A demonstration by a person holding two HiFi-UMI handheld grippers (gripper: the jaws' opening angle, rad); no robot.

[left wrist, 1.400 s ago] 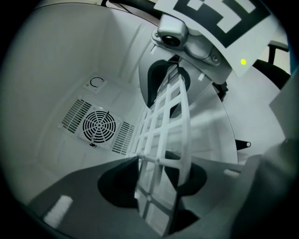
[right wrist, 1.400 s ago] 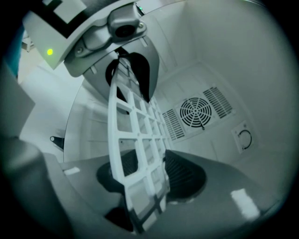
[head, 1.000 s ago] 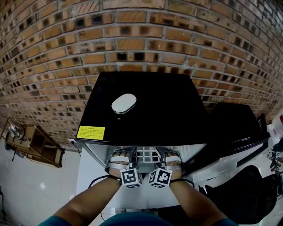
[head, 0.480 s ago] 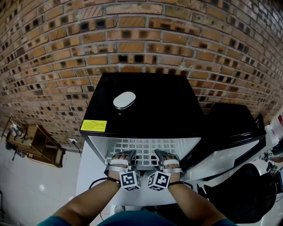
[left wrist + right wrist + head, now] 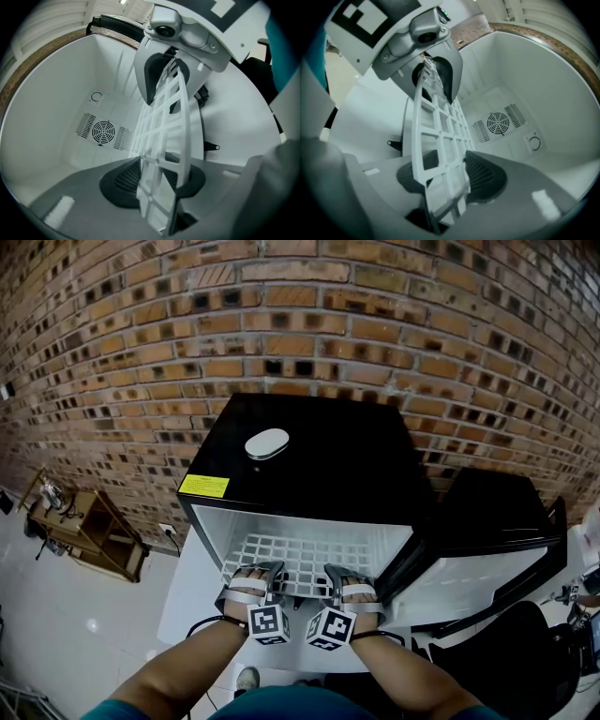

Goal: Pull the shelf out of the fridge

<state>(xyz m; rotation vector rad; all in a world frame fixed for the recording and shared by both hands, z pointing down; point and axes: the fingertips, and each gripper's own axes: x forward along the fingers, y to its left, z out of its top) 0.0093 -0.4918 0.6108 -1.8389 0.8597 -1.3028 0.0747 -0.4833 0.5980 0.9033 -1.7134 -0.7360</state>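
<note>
A white grid shelf (image 5: 305, 557) sticks partway out of the open black mini fridge (image 5: 319, 456). My left gripper (image 5: 251, 573) holds the shelf's front edge on the left, and its jaws are closing on it. In the left gripper view the shelf (image 5: 164, 140) runs edge-on between the dark pads (image 5: 123, 180). My right gripper (image 5: 347, 576) is shut on the same edge further right. The right gripper view has the shelf (image 5: 438, 136) clamped between its pads (image 5: 485, 176), with the other gripper (image 5: 417, 37) beyond.
The fridge door (image 5: 487, 568) hangs open to the right. A white oval object (image 5: 267, 443) and a yellow label (image 5: 204, 486) are on the fridge top. A fan vent (image 5: 103, 132) marks the back wall inside. A wooden rack (image 5: 89, 531) stands by the brick wall at left.
The shelf has slid out of the fridge toward me with both grippers on its front edge. More of the grid now shows under the fridge top.
</note>
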